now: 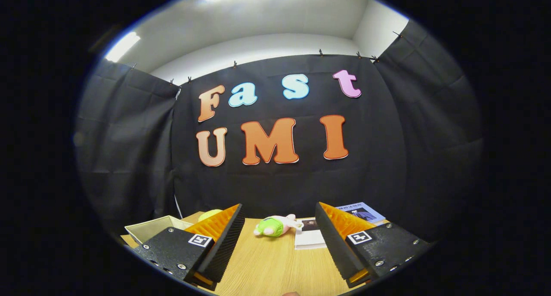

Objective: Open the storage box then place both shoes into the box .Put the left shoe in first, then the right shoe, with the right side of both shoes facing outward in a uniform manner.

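Observation:
My gripper (280, 220) is held above the wooden table (271, 266) with its two fingers wide apart and nothing between them. It points level toward the booth's back wall. A pale open-topped box (150, 228) stands on the table just left of the left finger, partly hidden behind it. I cannot tell whether this is the storage box.
A small green and pink plush toy (275, 225) lies on the table beyond the fingers, near the back wall. A white booklet (309, 238) and a blue one (361, 211) lie by the right finger. A yellow-green round object (209, 214) peeks out behind the left finger.

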{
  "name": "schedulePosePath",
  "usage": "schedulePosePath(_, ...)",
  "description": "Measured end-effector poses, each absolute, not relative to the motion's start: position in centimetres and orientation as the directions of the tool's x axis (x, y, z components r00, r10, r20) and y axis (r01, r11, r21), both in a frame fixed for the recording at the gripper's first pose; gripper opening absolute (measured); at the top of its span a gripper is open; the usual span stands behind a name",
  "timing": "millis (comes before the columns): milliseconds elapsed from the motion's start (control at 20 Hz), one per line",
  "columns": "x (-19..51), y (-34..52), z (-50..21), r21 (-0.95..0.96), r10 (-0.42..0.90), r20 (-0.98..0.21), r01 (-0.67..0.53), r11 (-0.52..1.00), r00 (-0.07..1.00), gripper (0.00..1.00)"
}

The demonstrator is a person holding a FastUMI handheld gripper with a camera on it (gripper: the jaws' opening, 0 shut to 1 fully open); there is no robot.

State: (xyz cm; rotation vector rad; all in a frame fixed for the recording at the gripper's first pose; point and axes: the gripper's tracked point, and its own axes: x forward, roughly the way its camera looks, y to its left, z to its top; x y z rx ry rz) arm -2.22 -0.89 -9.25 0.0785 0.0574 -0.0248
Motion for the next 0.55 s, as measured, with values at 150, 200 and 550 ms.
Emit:
schedulePosePath(150,-2.53,-0.88,-8.99,0.048,-0.019,-0.055,0.022,0.999,0.998,0.98)
schedulePosePath(200,-2.53,-0.79,-8.96,0.043,-0.017,-0.054,0.019,0.999,0.998,0.98)
schedulePosePath(550,-1.88,-0.77,-9.38,0.055,-0.005,-0.069,0.008,0.998,0.998,0.98)
